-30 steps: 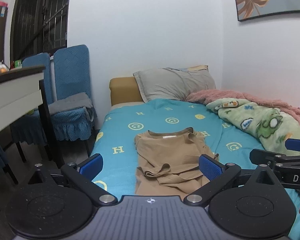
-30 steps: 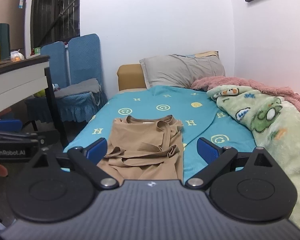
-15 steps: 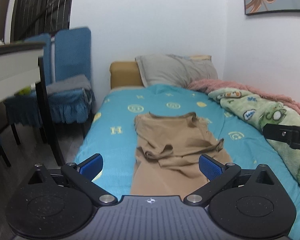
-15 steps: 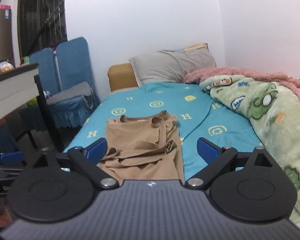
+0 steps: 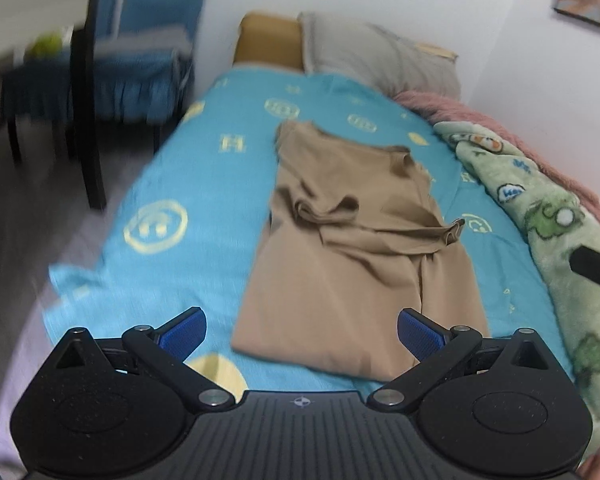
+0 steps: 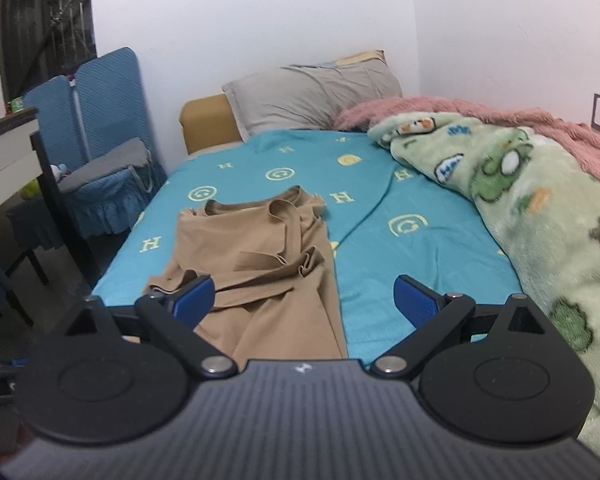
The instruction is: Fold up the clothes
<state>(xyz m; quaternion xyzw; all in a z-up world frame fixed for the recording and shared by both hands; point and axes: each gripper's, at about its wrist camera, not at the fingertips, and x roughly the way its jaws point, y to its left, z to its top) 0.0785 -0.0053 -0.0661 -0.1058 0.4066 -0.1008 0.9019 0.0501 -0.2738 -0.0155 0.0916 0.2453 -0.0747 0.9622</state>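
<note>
A tan shirt (image 5: pixel 352 240) lies flat on the turquoise bed sheet (image 5: pixel 204 184), sleeves folded across its front, collar toward the pillow. In the right wrist view the tan shirt (image 6: pixel 260 264) sits left of centre on the sheet (image 6: pixel 412 240). My left gripper (image 5: pixel 302 330) hovers open over the shirt's near hem, nothing between its blue pads. My right gripper (image 6: pixel 305 296) is open too, above the shirt's lower right part, holding nothing. A black part of the right gripper (image 5: pixel 596 268) shows at the right edge of the left wrist view.
A grey pillow (image 6: pixel 312 96) and tan headboard (image 6: pixel 208 120) lie at the far end. A green cartoon blanket (image 6: pixel 540 216) over a pink one (image 6: pixel 480 112) covers the bed's right side. Blue chairs (image 6: pixel 100 140) and a table (image 6: pixel 8 152) stand left of the bed.
My left gripper has moved forward and tilted down over the shirt's hem, with motion blur. My right gripper has moved closer to the shirt. The shirt itself has not moved.
</note>
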